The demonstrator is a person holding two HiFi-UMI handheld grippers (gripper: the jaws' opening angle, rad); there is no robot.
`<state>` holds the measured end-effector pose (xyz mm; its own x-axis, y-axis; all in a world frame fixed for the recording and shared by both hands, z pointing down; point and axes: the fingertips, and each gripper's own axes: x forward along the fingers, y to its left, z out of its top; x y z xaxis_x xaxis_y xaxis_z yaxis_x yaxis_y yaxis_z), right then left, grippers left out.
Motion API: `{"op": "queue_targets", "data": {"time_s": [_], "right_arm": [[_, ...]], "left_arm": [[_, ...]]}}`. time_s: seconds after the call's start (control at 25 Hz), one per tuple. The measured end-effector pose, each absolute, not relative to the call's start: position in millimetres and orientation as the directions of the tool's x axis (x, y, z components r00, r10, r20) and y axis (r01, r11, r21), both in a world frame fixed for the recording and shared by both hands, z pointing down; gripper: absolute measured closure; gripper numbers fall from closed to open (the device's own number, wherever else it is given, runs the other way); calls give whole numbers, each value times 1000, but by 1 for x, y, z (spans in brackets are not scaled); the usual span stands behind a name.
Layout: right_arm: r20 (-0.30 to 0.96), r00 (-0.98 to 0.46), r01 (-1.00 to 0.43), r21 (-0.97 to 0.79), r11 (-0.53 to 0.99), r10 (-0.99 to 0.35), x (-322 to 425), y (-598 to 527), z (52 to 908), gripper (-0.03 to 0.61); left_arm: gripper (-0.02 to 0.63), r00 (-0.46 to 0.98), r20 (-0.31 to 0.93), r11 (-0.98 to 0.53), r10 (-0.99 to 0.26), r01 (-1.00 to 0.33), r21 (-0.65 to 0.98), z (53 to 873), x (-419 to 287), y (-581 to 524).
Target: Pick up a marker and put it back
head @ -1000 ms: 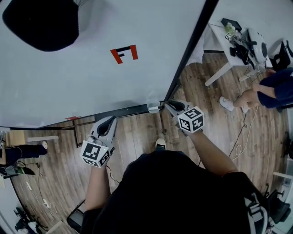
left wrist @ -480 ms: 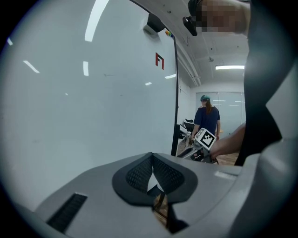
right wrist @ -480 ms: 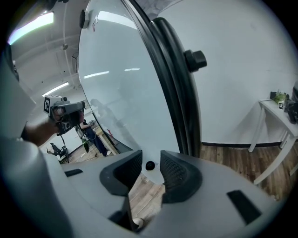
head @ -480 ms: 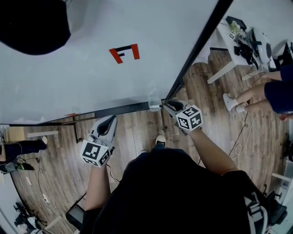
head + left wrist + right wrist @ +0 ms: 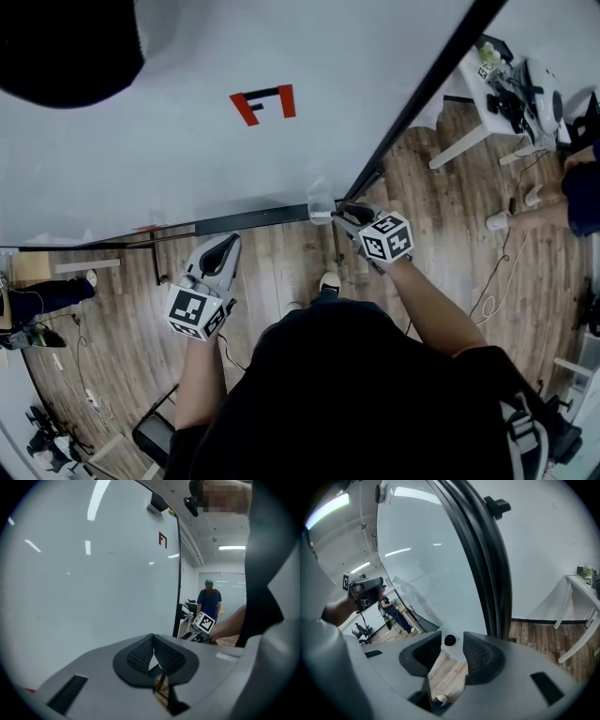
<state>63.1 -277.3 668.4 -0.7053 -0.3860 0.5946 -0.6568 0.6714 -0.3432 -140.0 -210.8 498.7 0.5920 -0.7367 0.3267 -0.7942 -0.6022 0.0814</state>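
A marker, seen end-on as a black round cap, stands in a small pale holder at the lower corner of the whiteboard. My right gripper is at that holder, its jaws opening. The cap sits between the pads with a gap on each side. In the right gripper view the right gripper shows wood floor below the cap. My left gripper hangs lower left, away from the board's bottom frame, and in its own view the left gripper is shut and empty.
The whiteboard has a black frame and a red mark. A white table with gear stands at the right, and a person's legs are near it. Another person in blue stands further off. Wood floor lies below.
The right gripper's jaws have spread apart at the holder and moved slightly up. The person's legs at the right have shifted further right. The left gripper has stayed put.
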Motion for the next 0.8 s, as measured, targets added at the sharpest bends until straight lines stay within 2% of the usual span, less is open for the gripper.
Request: {"op": "queue_targets", "data": {"time_s": [0.36,0.8], "right_arm": [[610,-706,-645,-343,683,-361,58,-277,677,440],[623,-700,-634,-316,706,-350,55,-276,680,477]], "left_arm": [[601,588,327,-596,-739,-798,87,501,-141,-213],[601,594,328,-601,-734,-794,92,502,-137,-211]]}}
